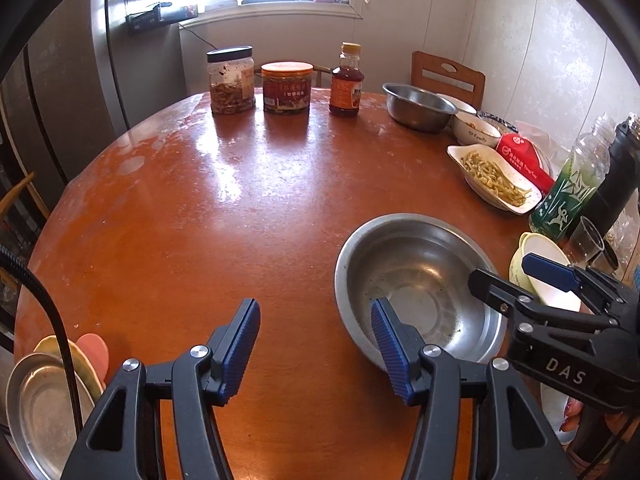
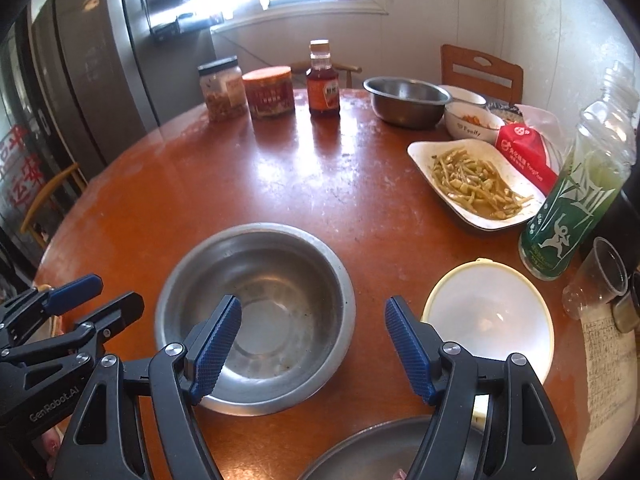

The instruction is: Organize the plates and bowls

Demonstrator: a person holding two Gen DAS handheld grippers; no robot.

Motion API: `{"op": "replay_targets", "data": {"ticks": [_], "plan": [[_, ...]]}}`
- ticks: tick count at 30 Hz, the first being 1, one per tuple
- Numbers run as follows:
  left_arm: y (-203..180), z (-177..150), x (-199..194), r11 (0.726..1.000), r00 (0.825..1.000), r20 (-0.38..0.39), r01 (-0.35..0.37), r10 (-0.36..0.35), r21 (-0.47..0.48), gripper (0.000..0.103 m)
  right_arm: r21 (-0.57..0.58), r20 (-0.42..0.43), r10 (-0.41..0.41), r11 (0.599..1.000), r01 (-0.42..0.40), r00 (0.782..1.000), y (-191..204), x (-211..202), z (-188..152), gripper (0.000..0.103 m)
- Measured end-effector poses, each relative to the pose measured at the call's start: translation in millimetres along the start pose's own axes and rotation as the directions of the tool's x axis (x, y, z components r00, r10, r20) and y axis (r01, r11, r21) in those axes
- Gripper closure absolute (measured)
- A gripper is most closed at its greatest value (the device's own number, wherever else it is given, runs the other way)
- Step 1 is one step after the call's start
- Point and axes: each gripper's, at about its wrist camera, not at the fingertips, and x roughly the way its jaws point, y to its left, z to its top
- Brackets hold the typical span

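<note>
From the left wrist, the left tongs (image 1: pixel 316 346) stand apart with nothing between the pads, hanging over bare bench (image 1: pixel 200 220); the empty steel bowl (image 1: pixel 420 292) lies just to their right, its near rim passing behind the right-hand pad, so these tongs would have to shift right to straddle that rim. The right tongs (image 1: pixel 516 276) reach in from the right edge, over the bowl's far-right rim, with the pale yellow-rimmed bowl (image 1: pixel 544 268) behind them. A stack of plates (image 1: pixel 36 404) sits low to the left of the left tongs, at the bench edge. From the right wrist, the right tongs (image 2: pixel 314 350) are likewise spread wide and hold nothing; the steel bowl (image 2: pixel 256 316) lies ahead and slightly left, its near-right rim falling between the two pads, while the pale bowl (image 2: pixel 488 320) sits just outside the right pad, apart from the steel one. The left tongs (image 2: pixel 96 292) show at the left edge, beside the steel bowl. Being round, the bowl offers no long axis; I judge the right hand the nearer to a rim grasp
</note>
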Motion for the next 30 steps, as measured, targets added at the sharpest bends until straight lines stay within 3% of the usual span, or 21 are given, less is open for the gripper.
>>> {"op": "replay_targets", "data": {"ticks": [12,15,18,22,30], "plan": [[-9,4,29,0.997,0.995,-0.072,0.072,-0.072,-0.002,0.044,-0.004,-0.148,-0.026,1.000,0.026,0.989,-4,33,6,0.027],[-10,3,37,0.996,0.991,-0.099,0.089,-0.090,-0.017,0.044,0.004,-0.161,-0.014,1.000,0.014,0.987,-6,37,7,0.041],[-7,1,46,0.985,0.976,-0.132,0.164,-0.171,-0.061,0.045,0.004,-0.151,0.017,1.000,-0.017,0.988,-3,36,6,0.053],[-7,0,42,0.984,0.979,-0.109,0.169,-0.173,-0.050,0.047,-0.001,-0.128,0.042,0.999,-0.042,0.991,0,32,5,0.069],[2,0,20,0.988,0.988,-0.049,0.145,-0.147,-0.051,0.047,-0.006,-0.099,0.075,0.997,-0.076,0.992,12,24,0,0.070]]}}
